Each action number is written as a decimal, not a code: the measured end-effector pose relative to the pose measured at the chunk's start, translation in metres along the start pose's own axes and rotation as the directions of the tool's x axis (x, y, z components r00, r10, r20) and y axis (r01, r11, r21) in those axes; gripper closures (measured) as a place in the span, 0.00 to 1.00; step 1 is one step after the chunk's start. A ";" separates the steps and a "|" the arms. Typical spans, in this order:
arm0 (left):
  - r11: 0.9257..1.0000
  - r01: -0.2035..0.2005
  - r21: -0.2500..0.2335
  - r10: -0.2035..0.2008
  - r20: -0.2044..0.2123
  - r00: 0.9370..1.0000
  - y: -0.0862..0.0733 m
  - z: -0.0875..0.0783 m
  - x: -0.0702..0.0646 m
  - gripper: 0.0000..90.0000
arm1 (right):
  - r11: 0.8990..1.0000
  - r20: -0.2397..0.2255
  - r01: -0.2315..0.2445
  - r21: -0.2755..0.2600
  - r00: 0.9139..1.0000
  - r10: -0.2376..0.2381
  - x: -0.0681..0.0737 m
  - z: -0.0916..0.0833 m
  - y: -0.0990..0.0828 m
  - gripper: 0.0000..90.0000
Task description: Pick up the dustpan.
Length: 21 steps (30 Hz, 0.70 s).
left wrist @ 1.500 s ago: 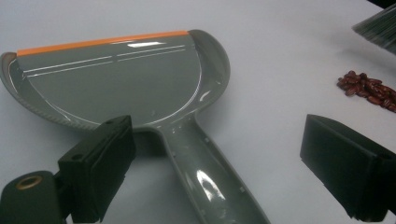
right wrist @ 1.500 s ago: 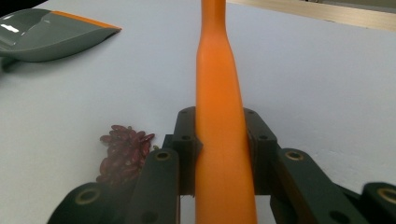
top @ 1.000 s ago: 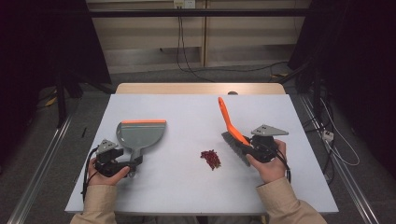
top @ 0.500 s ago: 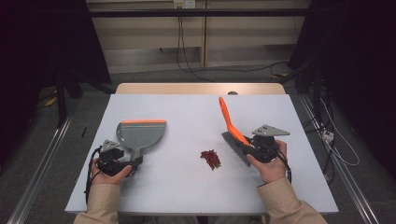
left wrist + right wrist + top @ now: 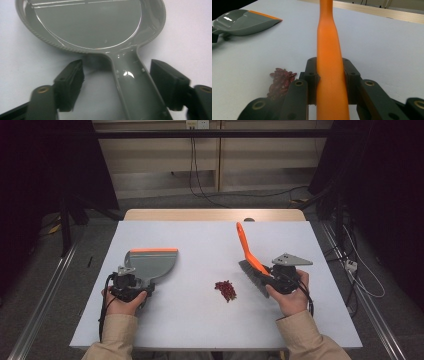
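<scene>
Our left gripper sits low on the counter with its jaws set either side of the grey dustpan's handle; they have just been closing in on it, and in the left gripper view a gap shows between each pad and the handle, so nothing is pinched yet. The dustpan lies flat, its orange-edged mouth pointing away from us.

Our right gripper is clamped on the orange brush: in the right gripper view both pads press the handle, which runs straight out between them. In the high view the brush tilts up and away, with its grey bristles down near the counter just beside the gripper.

Between the two grippers, nearer the brush, a small heap of dark red beans lies on the white counter, well apart from the dustpan.
</scene>
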<state>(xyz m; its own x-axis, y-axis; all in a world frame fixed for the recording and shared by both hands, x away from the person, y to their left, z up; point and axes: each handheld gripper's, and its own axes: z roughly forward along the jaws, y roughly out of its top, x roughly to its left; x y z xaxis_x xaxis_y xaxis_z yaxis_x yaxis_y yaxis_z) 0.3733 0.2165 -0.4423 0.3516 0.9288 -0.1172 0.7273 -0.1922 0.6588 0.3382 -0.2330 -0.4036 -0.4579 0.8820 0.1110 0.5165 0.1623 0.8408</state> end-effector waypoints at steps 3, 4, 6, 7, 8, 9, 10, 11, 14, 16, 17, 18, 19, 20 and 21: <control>1.000 -0.007 0.005 0.007 -0.011 1.000 0.002 0.002 0.000 0.44 | 1.000 -0.002 0.001 0.002 1.000 -0.001 0.001 0.000 0.000 0.79; 1.000 -0.009 0.008 0.009 -0.008 1.000 0.003 0.002 -0.001 0.51 | 1.000 -0.003 0.002 0.002 1.000 -0.002 0.001 0.000 0.000 0.79; 1.000 -0.021 0.021 0.022 -0.025 0.999 0.004 0.004 -0.001 0.55 | 1.000 -0.004 0.002 0.003 1.000 -0.002 0.001 0.000 0.000 0.79; 0.999 -0.020 0.028 0.021 -0.025 0.999 0.004 0.006 -0.001 0.56 | 1.000 -0.004 0.001 0.005 1.000 -0.001 0.001 0.001 0.000 0.79; 0.999 -0.027 0.034 0.028 -0.027 0.999 0.005 0.007 -0.001 0.59 | 1.000 -0.004 0.003 0.005 1.000 -0.003 0.001 0.001 0.000 0.79; 0.999 -0.037 0.027 0.038 -0.036 0.999 0.006 0.008 -0.001 0.61 | 1.000 -0.005 0.002 0.007 1.000 -0.002 0.001 0.001 -0.001 0.79; 0.999 -0.046 0.027 0.047 -0.035 0.998 0.006 0.008 0.000 0.68 | 1.000 -0.005 0.003 0.008 1.000 -0.003 0.001 0.001 -0.001 0.79; 0.998 -0.048 0.034 0.050 -0.037 0.998 0.007 0.008 0.001 0.69 | 1.000 -0.005 0.003 0.010 1.000 -0.003 0.001 0.002 -0.001 0.79; 0.997 -0.068 0.040 0.069 -0.038 0.997 0.009 0.009 0.003 0.70 | 1.000 -0.006 0.006 0.009 1.000 -0.006 0.001 0.002 -0.001 0.79; 0.996 -0.074 0.039 0.075 -0.031 0.997 0.010 0.008 0.004 0.70 | 1.000 -0.011 0.009 0.009 1.000 -0.009 0.002 0.002 -0.001 0.79; 0.996 -0.079 0.038 0.080 -0.025 0.997 0.010 0.008 0.005 0.70 | 1.000 -0.010 0.008 0.008 1.000 -0.008 0.002 0.002 -0.002 0.79; 0.996 -0.081 0.044 0.082 -0.023 0.996 0.010 0.006 0.006 0.70 | 1.000 -0.011 0.009 0.010 1.000 -0.009 0.001 0.002 -0.002 0.79; 0.995 -0.089 0.041 0.090 -0.024 0.996 0.011 0.005 0.006 0.70 | 1.000 -0.011 0.007 0.009 1.000 -0.007 0.001 0.002 -0.002 0.79; 0.994 -0.096 0.043 0.097 -0.020 0.995 0.011 0.003 0.007 0.70 | 1.000 -0.011 0.004 0.007 1.000 -0.003 0.001 0.003 -0.002 0.79; 0.994 -0.100 0.048 0.101 -0.012 0.995 0.012 0.001 0.008 0.70 | 1.000 -0.011 0.002 0.008 1.000 -0.002 0.000 0.002 -0.002 0.79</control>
<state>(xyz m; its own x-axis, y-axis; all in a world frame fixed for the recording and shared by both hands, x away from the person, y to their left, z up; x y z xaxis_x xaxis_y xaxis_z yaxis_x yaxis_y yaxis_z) 0.3851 0.2214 -0.4364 0.4160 0.9084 -0.0410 0.7160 -0.2995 0.6307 0.3387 -0.2321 -0.4065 -0.4670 0.8767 0.1152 0.5214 0.1678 0.8367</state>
